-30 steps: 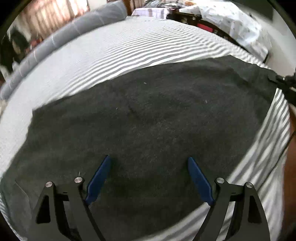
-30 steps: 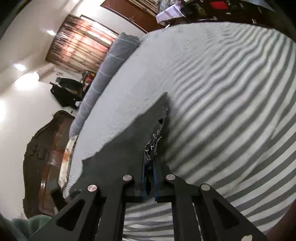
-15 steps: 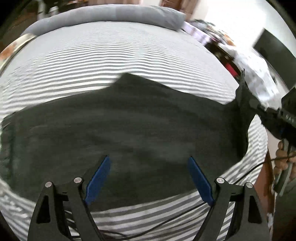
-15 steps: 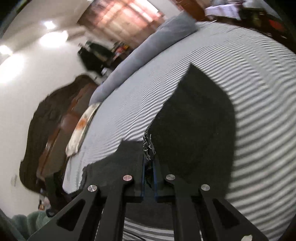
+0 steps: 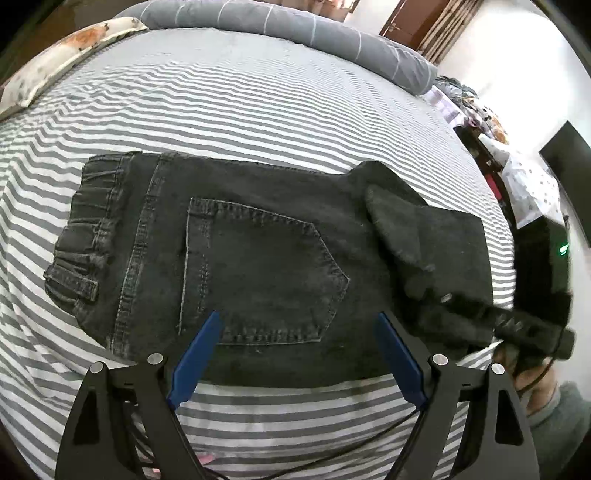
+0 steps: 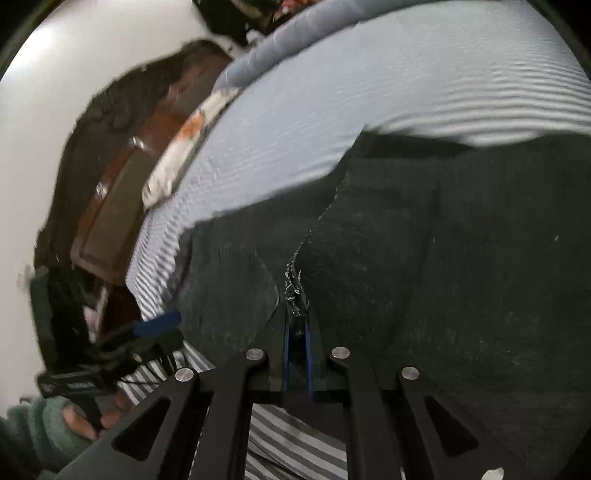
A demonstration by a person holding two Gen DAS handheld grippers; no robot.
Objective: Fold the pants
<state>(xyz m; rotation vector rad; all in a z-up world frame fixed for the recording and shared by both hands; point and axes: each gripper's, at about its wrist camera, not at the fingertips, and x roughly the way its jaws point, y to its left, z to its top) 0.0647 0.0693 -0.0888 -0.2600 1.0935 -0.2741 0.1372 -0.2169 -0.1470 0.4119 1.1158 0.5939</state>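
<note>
We find the pants [image 5: 258, 258], dark denim, lying flat on the striped bed sheet [image 5: 258, 110], waistband to the left and back pocket facing up. The leg end is turned over onto the seat at the right, so we judge a lengthwise fold to be in progress and not yet laid flat.

The right gripper [image 6: 297, 325] has its tongs pressed together on the frayed hem [image 6: 295, 288] of the pants; we judge this grip serves to carry the leg end toward the waistband. In the left wrist view it shows at the far right, blurred.

The left gripper [image 5: 295, 354] hovers at the near edge of the pants with its tongs wide apart, holding nothing; it appears placed to steady or pinch the near edge.

Further out, a grey bolster [image 5: 295, 29] lies along the far side of the bed and a floral pillow [image 5: 62, 62] at far left.
</note>
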